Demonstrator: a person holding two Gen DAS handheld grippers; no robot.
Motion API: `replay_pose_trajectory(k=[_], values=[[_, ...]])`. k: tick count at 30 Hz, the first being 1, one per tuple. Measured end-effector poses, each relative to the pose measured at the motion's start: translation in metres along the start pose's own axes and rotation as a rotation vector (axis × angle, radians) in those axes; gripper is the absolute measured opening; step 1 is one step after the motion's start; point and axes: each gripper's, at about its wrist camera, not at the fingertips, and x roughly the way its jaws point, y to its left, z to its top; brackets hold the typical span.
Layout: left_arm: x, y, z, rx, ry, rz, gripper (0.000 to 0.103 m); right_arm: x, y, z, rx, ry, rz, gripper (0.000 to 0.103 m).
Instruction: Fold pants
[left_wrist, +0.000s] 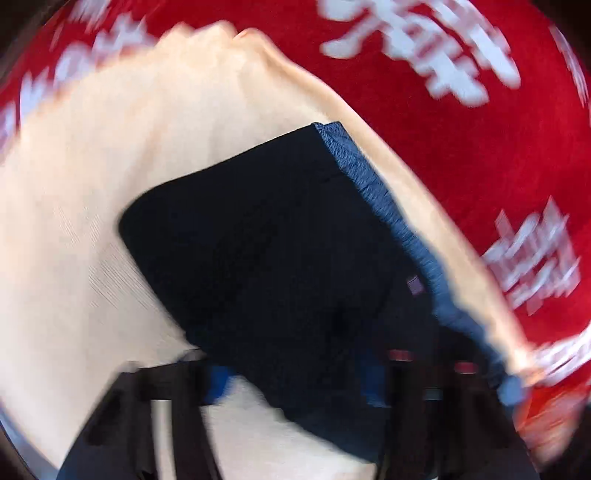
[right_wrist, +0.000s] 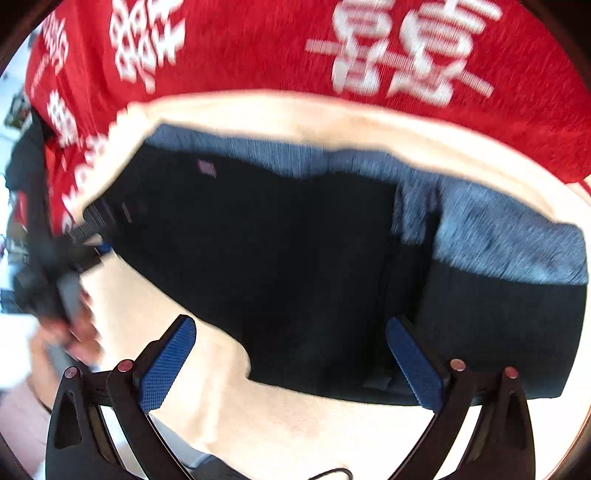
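Observation:
The dark navy pants with a lighter blue waistband lie on a cream cloth. The left wrist view is blurred; my left gripper sits at the pants' near edge with dark fabric between its blue pads, and it looks shut on it. Seen from the right wrist, the left gripper is at the pants' left end near the waistband. My right gripper hovers open over the pants' near edge, its pads well apart and holding nothing.
The cream cloth lies on a red cover with white characters, which fills the far side in both views. A hand holds the left gripper's handle at the left edge. Room clutter shows at the far left.

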Motion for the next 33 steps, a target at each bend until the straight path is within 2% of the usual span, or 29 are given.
replay_pose_trajectory(k=[4, 6, 8, 9, 13, 18, 23, 24, 25, 26, 28, 33], values=[[-0.014, -0.049, -0.024, 0.386, -0.128, 0.179, 0.040, -0.023, 0.005, 0.043, 0.036, -0.018, 0.101, 0.103], [-0.019, -0.064, -0.037, 0.503, -0.177, 0.212, 0.040, -0.028, 0.018, 0.068, 0.031, 0.001, 0.166, 0.103], [-0.022, -0.070, -0.046, 0.573, -0.203, 0.236, 0.040, -0.022, 0.038, 0.097, 0.007, 0.046, 0.233, 0.103], [-0.021, -0.073, -0.048, 0.592, -0.210, 0.244, 0.040, -0.011, 0.059, 0.115, -0.015, 0.094, 0.264, 0.103], [-0.020, -0.073, -0.049, 0.602, -0.213, 0.248, 0.040, 0.025, 0.130, 0.145, -0.145, 0.247, 0.315, 0.103], [-0.018, -0.072, -0.054, 0.641, -0.228, 0.262, 0.040, 0.074, 0.217, 0.153, -0.380, 0.407, 0.233, 0.103], [-0.019, -0.076, -0.057, 0.661, -0.238, 0.267, 0.040, 0.123, 0.252, 0.147, -0.465, 0.553, 0.108, 0.101], [-0.019, -0.076, -0.057, 0.660, -0.237, 0.267, 0.040, 0.129, 0.252, 0.146, -0.462, 0.567, 0.103, 0.093], [-0.020, -0.077, -0.057, 0.657, -0.235, 0.264, 0.040, 0.133, 0.249, 0.145, -0.453, 0.576, 0.112, 0.047], [-0.019, -0.077, -0.055, 0.648, -0.218, 0.263, 0.040, 0.133, 0.243, 0.145, -0.429, 0.569, 0.109, 0.029], [-0.024, -0.079, -0.054, 0.636, -0.217, 0.245, 0.040, 0.120, 0.231, 0.147, -0.396, 0.505, 0.145, 0.023], [-0.054, -0.111, -0.061, 0.688, -0.267, 0.191, 0.040, 0.061, 0.179, 0.136, -0.278, 0.351, 0.301, 0.022]])
